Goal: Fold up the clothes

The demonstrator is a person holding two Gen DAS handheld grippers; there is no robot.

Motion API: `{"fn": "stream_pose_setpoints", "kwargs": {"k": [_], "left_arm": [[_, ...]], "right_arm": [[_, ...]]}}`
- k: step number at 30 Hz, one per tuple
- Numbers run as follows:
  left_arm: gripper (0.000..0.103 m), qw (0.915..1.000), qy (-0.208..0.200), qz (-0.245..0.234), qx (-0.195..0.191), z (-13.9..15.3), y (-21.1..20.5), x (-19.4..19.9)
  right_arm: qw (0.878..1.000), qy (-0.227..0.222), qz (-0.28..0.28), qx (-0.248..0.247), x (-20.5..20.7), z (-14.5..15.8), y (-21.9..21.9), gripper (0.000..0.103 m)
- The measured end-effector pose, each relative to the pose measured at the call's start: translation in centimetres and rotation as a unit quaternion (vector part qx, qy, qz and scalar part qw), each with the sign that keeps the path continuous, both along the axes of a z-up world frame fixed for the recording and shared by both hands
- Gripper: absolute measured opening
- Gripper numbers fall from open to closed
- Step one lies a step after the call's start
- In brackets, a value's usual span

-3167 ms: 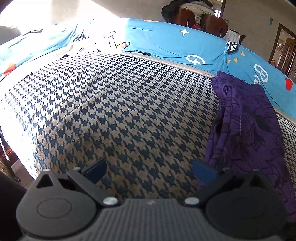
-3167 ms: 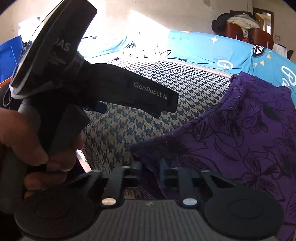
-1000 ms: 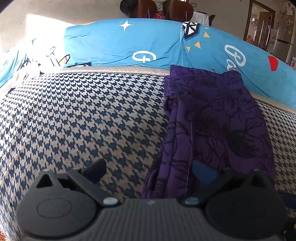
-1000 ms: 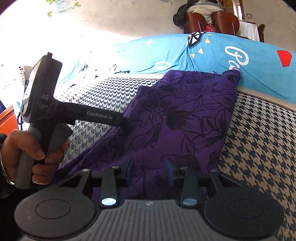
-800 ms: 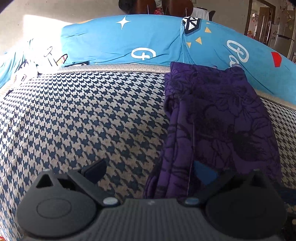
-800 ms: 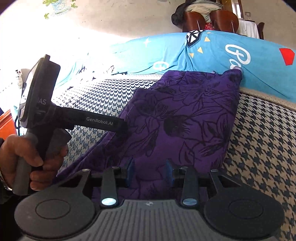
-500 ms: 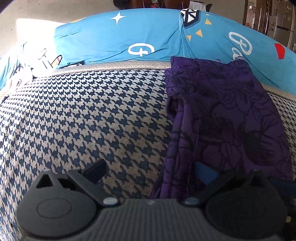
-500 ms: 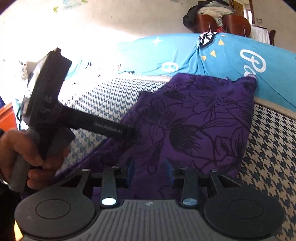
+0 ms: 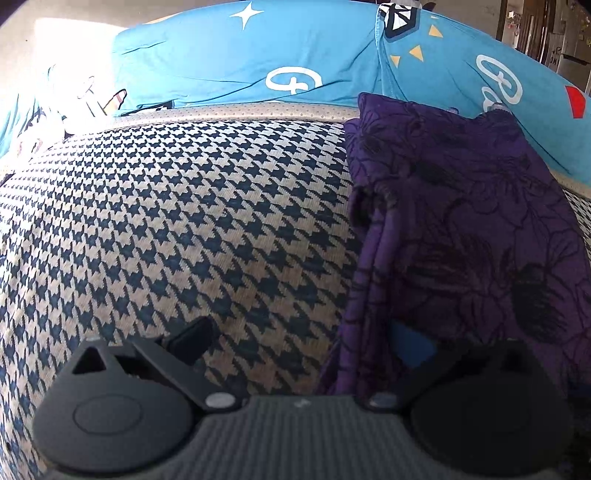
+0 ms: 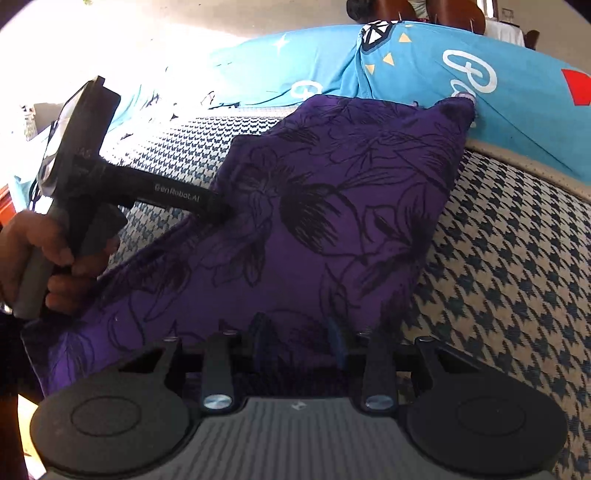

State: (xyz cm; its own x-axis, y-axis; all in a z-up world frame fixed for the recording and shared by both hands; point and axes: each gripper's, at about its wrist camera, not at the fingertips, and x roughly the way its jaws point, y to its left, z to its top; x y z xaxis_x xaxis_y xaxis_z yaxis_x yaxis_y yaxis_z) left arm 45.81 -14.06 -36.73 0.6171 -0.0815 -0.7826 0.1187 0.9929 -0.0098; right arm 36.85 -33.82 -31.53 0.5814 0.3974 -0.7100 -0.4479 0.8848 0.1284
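Observation:
A purple garment (image 9: 461,221) with a black flower print lies flat on the houndstooth sofa seat (image 9: 184,221), its far end against the blue cushions. In the left wrist view my left gripper (image 9: 301,343) stands wide open over the garment's left edge, and its blue right pad (image 9: 410,347) rests on the cloth. From the right wrist camera, the left gripper (image 10: 218,214) points at that same edge of the garment (image 10: 332,221). My right gripper (image 10: 299,336) is shut on the garment's near edge, with cloth bunched between its narrow-set fingers.
Blue printed cushions (image 9: 258,66) line the back of the seat (image 10: 517,277). A person's hand (image 10: 44,254) holds the left gripper's handle. Brown chairs (image 10: 443,11) stand beyond the cushions. Bare houndstooth seat lies to the left and right of the garment.
Both grippers have moved forward and lower toward the back cushions, the right one keeping hold of the garment's near edge. The left gripper's jaws stay wide open.

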Motion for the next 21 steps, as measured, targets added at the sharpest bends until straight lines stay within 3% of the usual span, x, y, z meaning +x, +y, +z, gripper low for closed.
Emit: {"fn": "stream_pose_setpoints", "kwargs": {"k": [18,21], "left_arm": [[0.103,1.0000,-0.006,0.004,0.005,-0.1,0.0,0.0],[0.103,0.9999,-0.010,0.005,0.011,-0.3,-0.3,0.1]], "right_arm": [[1.000,0.021,-0.008,0.012,-2.9,0.9,-2.5,0.037],[1.000,0.005,-0.013,0.004,-3.2,1.0,-2.3,0.037]]}}
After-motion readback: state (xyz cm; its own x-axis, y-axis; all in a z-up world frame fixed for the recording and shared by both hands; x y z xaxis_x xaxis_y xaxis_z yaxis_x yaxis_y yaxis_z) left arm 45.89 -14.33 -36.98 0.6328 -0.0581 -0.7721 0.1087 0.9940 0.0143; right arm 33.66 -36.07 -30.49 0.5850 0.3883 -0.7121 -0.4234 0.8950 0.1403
